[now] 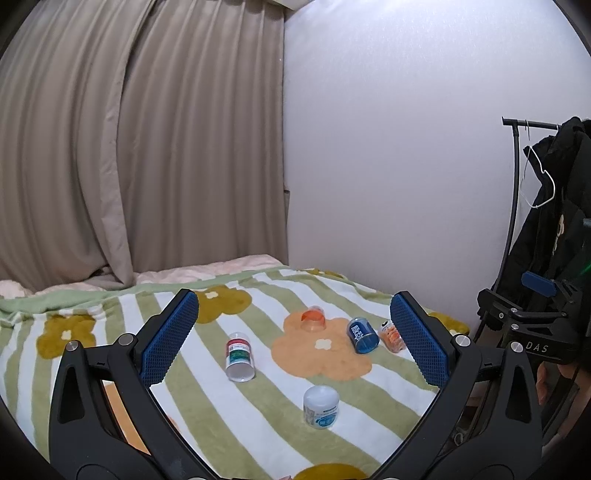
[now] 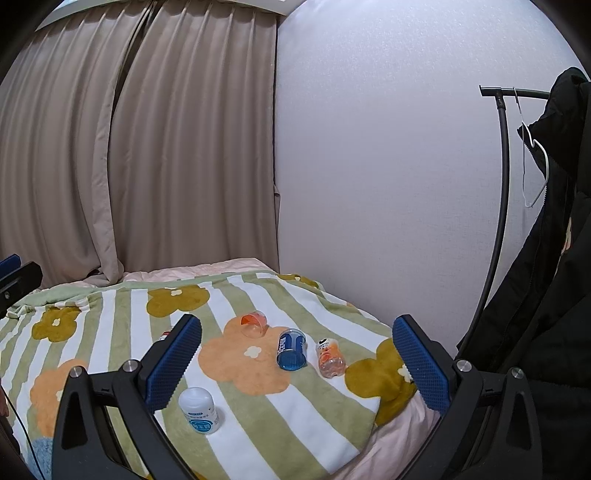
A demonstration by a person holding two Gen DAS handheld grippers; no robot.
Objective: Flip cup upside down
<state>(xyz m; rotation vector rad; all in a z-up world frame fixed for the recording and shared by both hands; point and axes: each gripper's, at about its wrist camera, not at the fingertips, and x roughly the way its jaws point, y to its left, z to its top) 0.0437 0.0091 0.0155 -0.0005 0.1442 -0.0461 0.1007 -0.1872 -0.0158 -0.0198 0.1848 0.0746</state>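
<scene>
Clear orange cup on blanket's peach flower, flanked by blue can, small bottle, labelled jar, white jar. Left gripper and right gripper fingers spread, empty. Curtain and wall behind.

Soft, even indoor light with faint shadows; a bright patch on the wall up top. Fisheye bends edges; corners go black.

Two black hand-held grippers with blue textured finger pads point forward, side by side. The left gripper has its fingers spread wide apart, holding nothing. The right gripper likewise has its fingers spread wide and empty.
</scene>
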